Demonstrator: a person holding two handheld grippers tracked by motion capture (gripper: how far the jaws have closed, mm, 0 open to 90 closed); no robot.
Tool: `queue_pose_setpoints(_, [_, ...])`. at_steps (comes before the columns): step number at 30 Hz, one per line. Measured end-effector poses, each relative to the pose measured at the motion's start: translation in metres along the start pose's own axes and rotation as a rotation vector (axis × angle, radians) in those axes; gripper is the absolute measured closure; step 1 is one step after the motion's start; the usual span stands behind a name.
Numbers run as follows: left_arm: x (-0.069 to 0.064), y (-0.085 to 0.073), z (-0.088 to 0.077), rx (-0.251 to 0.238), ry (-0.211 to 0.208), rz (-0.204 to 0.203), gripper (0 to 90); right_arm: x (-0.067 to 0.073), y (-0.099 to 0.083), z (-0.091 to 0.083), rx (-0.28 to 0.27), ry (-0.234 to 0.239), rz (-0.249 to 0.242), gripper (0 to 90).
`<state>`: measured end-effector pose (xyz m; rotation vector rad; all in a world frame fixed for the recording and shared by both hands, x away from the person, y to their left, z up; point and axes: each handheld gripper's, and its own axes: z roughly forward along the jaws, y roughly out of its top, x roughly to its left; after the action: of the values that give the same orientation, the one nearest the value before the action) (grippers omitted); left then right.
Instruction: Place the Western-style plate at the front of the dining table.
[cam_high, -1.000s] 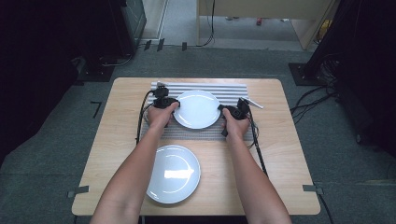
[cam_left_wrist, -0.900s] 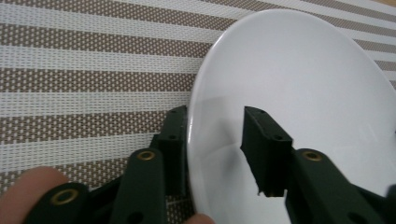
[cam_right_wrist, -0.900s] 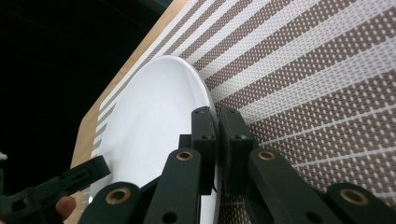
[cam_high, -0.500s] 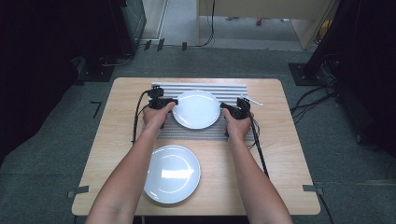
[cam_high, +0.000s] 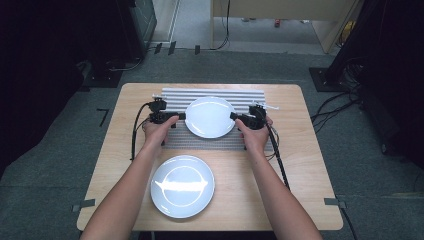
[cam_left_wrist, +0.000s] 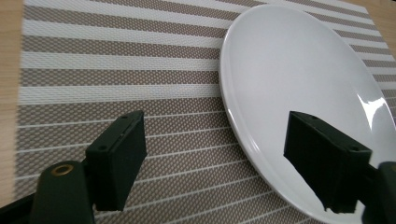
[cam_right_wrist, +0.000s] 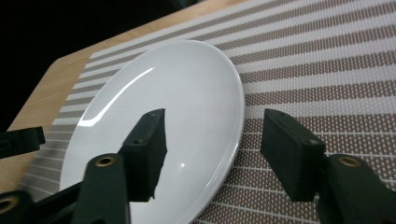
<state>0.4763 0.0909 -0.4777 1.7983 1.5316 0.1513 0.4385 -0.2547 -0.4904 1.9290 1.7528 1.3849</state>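
Note:
A white plate (cam_high: 210, 116) lies flat on the striped placemat (cam_high: 215, 142) at the back of the table. My left gripper (cam_high: 181, 116) is at the plate's left rim and my right gripper (cam_high: 234, 116) at its right rim. Both have just been opening their jaws. In the left gripper view the gripper (cam_left_wrist: 219, 163) stands open astride the rim of the plate (cam_left_wrist: 303, 84), pads clear of it. In the right gripper view the gripper (cam_right_wrist: 219, 156) is likewise open over the edge of the plate (cam_right_wrist: 163, 107). A second white plate (cam_high: 182, 186) lies near the front edge.
The wooden table (cam_high: 305, 165) has bare wood left and right of the placemat. Cables (cam_high: 277, 155) trail from both grippers across the table. A small white item (cam_high: 272, 107) lies at the mat's back right. The other gripper's tip (cam_right_wrist: 18, 140) shows past the plate.
Both grippers have opened and let go of the plate on the mat. The left hand has drawn back to the left; the right hand has lifted slightly. The plate stays put.

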Motion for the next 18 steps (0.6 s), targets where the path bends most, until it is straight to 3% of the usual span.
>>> queue_pose_setpoints(4, [0.004, -0.006, -0.012, -0.016, 0.002, 0.024, 14.8, -0.001, -0.002, -0.014, 0.006, -0.003, -0.055, 34.7])
queue_pose_setpoints(8, [0.009, -0.012, -0.027, -0.048, -0.026, 0.039, 12.7, -0.005, -0.003, -0.021, 0.018, -0.004, -0.074, 34.0])
queue_pose_setpoints(18, [0.011, -0.024, -0.056, -0.080, -0.012, 0.091, 12.2, -0.013, -0.010, -0.041, 0.035, -0.019, -0.133, 31.9])
